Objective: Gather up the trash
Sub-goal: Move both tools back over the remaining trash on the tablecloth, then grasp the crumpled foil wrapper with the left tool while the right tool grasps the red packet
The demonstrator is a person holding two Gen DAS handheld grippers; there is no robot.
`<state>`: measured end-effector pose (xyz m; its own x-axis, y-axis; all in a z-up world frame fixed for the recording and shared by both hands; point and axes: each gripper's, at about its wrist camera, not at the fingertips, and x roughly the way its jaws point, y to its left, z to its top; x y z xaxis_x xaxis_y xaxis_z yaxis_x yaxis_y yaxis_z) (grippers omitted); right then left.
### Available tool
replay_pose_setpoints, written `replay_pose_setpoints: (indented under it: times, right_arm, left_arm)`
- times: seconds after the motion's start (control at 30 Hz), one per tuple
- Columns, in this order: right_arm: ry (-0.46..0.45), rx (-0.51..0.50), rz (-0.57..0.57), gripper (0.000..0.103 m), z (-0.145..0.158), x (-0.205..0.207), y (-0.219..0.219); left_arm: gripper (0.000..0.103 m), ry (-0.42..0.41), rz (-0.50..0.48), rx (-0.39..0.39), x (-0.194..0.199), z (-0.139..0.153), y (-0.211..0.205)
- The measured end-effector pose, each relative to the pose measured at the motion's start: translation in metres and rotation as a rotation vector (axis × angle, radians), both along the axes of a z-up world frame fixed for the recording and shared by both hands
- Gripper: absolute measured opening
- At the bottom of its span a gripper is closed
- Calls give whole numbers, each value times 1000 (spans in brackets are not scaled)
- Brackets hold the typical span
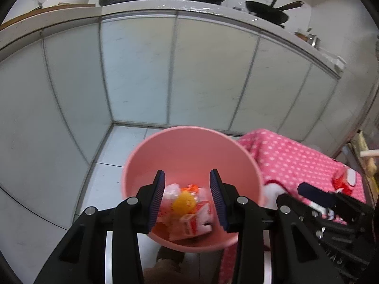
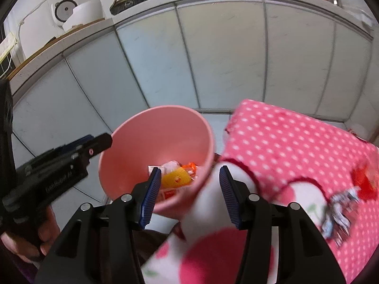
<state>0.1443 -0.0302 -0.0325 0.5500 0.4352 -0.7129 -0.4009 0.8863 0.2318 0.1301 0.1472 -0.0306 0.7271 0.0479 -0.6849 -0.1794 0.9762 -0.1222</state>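
A pink bin (image 1: pixel 189 156) stands on the floor beside the table and shows in the right wrist view (image 2: pixel 154 137) too. Inside lie a yellow piece (image 1: pixel 183 203), red-and-white cartons (image 1: pixel 194 222) and wrappers (image 2: pixel 189 169). My left gripper (image 1: pixel 187 201) is open and empty above the bin's mouth. My right gripper (image 2: pixel 188 196) is open and empty over the bin's right rim and the table corner. A silvery crumpled wrapper (image 2: pixel 337 215) and a red wrapper (image 2: pixel 362 182) lie on the table at the right.
The table has a pink polka-dot cloth (image 2: pixel 296 142). White cabinet doors (image 1: pixel 189 71) stand behind under a counter (image 1: pixel 165 7) with pans and a rice cooker. The right gripper body (image 1: pixel 331 203) shows in the left view; the left gripper (image 2: pixel 59 165) shows in the right view.
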Motion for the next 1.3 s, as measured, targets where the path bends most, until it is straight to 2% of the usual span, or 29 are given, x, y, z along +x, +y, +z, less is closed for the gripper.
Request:
replay_pose_setpoints:
  times: [0.2,0.47,0.63,0.87,1.07,1.2,1.3]
  right_arm:
    - [-44,-30,-81,52,4,-37,-49]
    - [-65,-54,-284,52,1,-77,-147]
    - [-81,-81,-382,52,-7,-93,-191]
    - [-63,-68,-442,52,-21,-96,-227]
    - [-46,-19,-478,52,-30,-85,-252]
    - [-33,27,-475,52,-33,-70,-263]
    - [-42,28,-443,52,-33,-55,-263]
  left_arm:
    - [39,-18,-83,-19,-6,8,-37]
    - [43,-22,-279,11,-12,14,-124]
    - [44,-7,-393,35,-16,12,-180]
    - [46,28,-527,32,-15,4,-245]
    - [47,94,-545,25,7,-13,-283]
    - [47,129,-508,105,24,-32,-301]
    - [46,158,-485,121,31,-45,-304]
